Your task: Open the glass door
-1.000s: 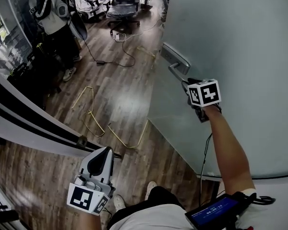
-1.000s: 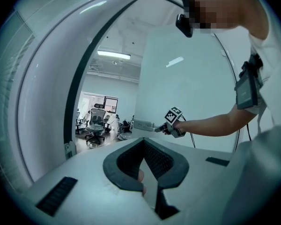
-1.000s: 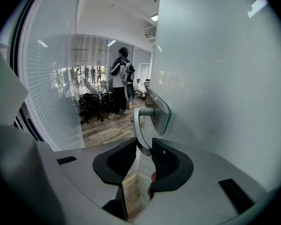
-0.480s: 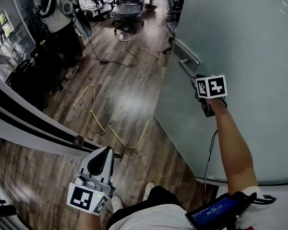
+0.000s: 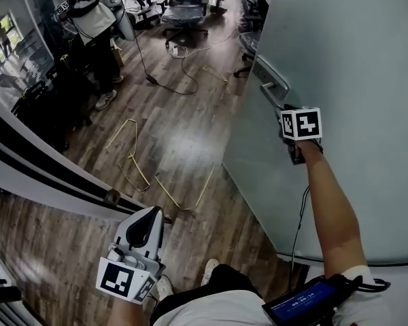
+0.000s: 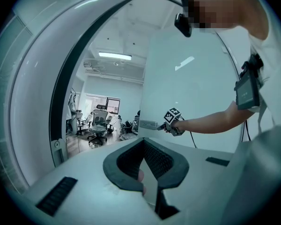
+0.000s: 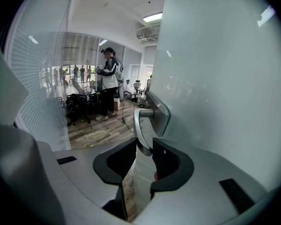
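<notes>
My left gripper (image 5: 146,217) hangs idle low at the left, jaws pressed together on nothing. My right gripper (image 7: 142,149) pinches the end of the handle (image 7: 138,122) on the frosted glass door (image 5: 353,53), which stands at the right and, as I judge it, is already partly open. To do this well I would keep the lever seated deep between the jaws and follow the door's arc, so it does not slip out. The wooden floor (image 5: 180,138) carries loose cables (image 5: 164,80). A person (image 5: 95,19) stands far left, with office chairs (image 5: 187,2) beyond.
</notes>
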The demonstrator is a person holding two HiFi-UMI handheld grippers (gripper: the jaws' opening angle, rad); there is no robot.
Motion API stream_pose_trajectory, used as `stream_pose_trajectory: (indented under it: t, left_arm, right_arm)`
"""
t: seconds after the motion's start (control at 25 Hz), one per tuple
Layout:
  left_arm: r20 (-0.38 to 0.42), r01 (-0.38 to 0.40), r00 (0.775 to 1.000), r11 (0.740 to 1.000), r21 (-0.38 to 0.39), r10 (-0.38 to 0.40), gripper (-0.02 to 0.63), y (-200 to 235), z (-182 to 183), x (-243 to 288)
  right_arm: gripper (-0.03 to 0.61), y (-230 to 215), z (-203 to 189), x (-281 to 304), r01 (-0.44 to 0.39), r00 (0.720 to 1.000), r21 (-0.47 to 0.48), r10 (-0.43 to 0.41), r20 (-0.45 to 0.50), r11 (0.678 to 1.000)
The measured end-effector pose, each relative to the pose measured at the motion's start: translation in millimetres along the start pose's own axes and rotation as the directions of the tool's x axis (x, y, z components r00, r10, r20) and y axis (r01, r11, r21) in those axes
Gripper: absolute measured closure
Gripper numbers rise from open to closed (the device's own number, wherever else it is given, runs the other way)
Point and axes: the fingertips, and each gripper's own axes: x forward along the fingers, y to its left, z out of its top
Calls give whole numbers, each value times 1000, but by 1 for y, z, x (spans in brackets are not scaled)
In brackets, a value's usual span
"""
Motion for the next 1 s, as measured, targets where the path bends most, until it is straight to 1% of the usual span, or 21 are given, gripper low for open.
stream_pose_trajectory:
  t: [0.12,0.24,0.36,0.48,0.68,0.8,1.0]
  left_arm:
    - [4,4,1000,1000,3,-4,615,4,3,-4]
    - [9,12,1000,1000,3,-12,615,12,8,-10]
    - [14,27,1000,1000,8,-27,615,13,13,-16]
    - [21,48,999,999,13,-48,615,18,16,-25]
    - [40,91,995,996,23,-92,615,22,25,-43]
    - [52,116,992,993,31,-118,615,25,32,-61]
    - [72,153,985,987,46,-157,615,33,46,-103]
  right_arm:
    - [472,0,13,-12,53,995,-9,-52,88,999]
    - [472,7,37,-38,81,979,-2,-79,187,997]
    - [472,19,62,-82,105,950,2,-101,296,995]
    - [472,41,79,-125,101,918,16,-99,383,995]
    - [474,82,85,-191,87,884,12,-83,459,996]
    - [510,109,82,-230,104,867,7,-94,489,995]
    - [546,157,77,-293,117,840,36,-118,530,993]
